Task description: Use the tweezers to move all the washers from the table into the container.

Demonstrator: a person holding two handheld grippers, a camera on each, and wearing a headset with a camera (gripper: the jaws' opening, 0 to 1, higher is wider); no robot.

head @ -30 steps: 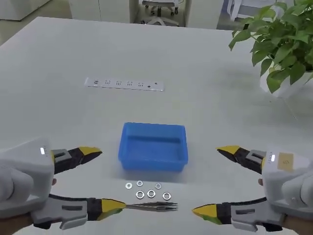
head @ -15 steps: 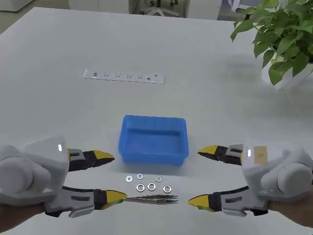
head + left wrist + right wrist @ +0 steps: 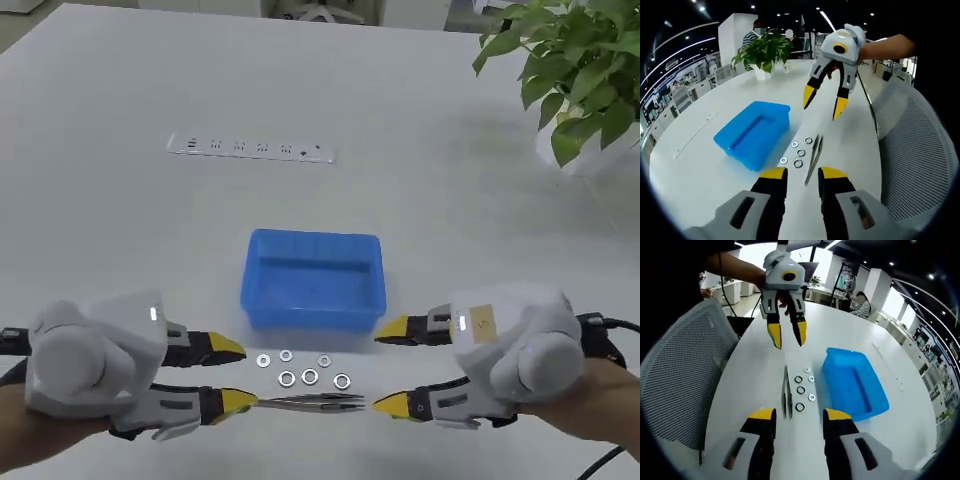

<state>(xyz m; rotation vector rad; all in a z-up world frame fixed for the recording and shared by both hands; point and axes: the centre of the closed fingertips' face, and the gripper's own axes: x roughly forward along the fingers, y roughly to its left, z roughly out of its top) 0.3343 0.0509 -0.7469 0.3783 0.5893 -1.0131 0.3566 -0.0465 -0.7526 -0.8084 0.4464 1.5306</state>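
Several small metal washers [image 3: 300, 371] lie loose on the white table just in front of the blue container [image 3: 312, 314]. Thin metal tweezers [image 3: 310, 401] lie flat on the table on the near side of the washers. My left gripper [image 3: 247, 375] is open at the tweezers' left end, with its lower tip almost on them. My right gripper [image 3: 378, 370] is open at their right end. In the left gripper view the tweezers [image 3: 813, 152] run ahead between my jaws, beside the washers [image 3: 800, 152] and the container [image 3: 752, 132]. The right gripper view shows the tweezers [image 3: 786, 392], the washers [image 3: 801, 390] and the container [image 3: 855, 382].
A white power strip [image 3: 250, 148] lies on the far side of the table. A potted plant [image 3: 570, 70] stands at the far right. A mesh chair [image 3: 675, 365] sits at the table's near edge.
Both grippers have moved inward toward the ends of the tweezers, so the gap between them is smaller. The head camera has shifted a little. The washers and tweezers lie as before.
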